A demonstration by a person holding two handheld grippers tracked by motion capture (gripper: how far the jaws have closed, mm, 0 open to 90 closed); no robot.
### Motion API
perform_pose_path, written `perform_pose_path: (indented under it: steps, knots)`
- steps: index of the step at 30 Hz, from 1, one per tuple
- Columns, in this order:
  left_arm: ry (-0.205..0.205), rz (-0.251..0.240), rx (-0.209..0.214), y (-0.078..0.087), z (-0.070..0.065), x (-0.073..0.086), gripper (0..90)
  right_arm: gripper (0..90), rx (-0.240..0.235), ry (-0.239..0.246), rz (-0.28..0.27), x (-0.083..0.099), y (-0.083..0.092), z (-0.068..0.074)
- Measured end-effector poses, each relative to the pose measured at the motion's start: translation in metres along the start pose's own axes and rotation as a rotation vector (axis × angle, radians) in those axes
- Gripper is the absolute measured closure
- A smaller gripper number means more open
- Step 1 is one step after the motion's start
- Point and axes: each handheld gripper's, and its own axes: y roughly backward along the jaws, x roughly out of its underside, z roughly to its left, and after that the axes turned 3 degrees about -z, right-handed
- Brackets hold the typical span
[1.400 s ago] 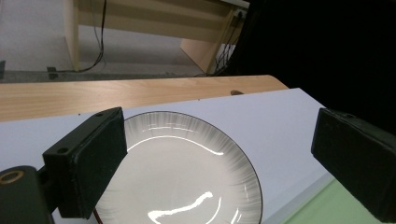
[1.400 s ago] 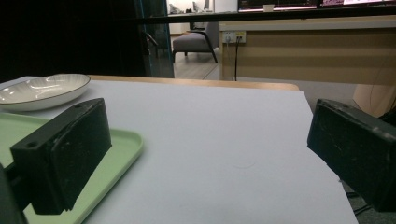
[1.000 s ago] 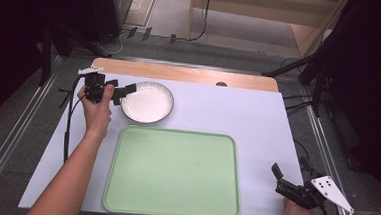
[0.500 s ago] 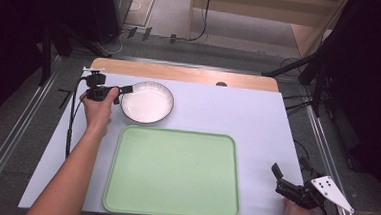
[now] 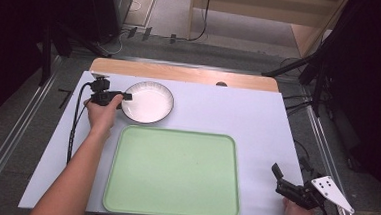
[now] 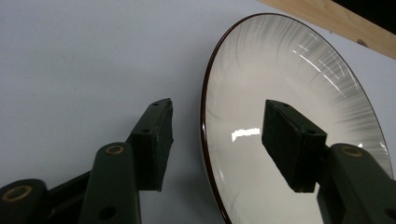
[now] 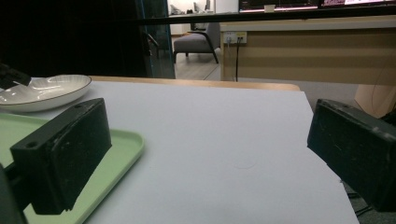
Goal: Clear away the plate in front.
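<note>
Left gripper (image 5: 127,96) spread, jaws straddling white plate (image 5: 148,102) rim at 9 o'clock; right gripper (image 5: 281,180) spread, idle, well apart.

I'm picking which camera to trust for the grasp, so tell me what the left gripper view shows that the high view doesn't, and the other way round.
Left gripper view: the left tool is open, one jaw outside the plate's dark rim, one over its bowl, with a gap on both sides.

High view: the green tray lies in front of the plate, and the right tool sits at the table's near right corner.

Both: the white plate, left tool, table.
</note>
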Motion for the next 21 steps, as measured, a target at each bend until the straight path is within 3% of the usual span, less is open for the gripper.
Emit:
perform_pose_path:
  steps: [7,19,21]
  knots:
    - [0.064,-0.007,-0.031,-0.0027,0.0071,0.0045,63.7,0.0,0.0,-0.001,-0.001,0.0,0.0004,-0.0002]
    - [0.081,0.036,0.043,-0.0065,0.0074,0.0074,76.0,0.0,0.002,-0.002,-0.003,0.0002,0.0005,0.0]
    - [0.095,0.04,0.039,-0.0066,0.0067,0.0072,76.9,0.1,0.002,-0.002,-0.003,0.0002,0.0007,0.0]
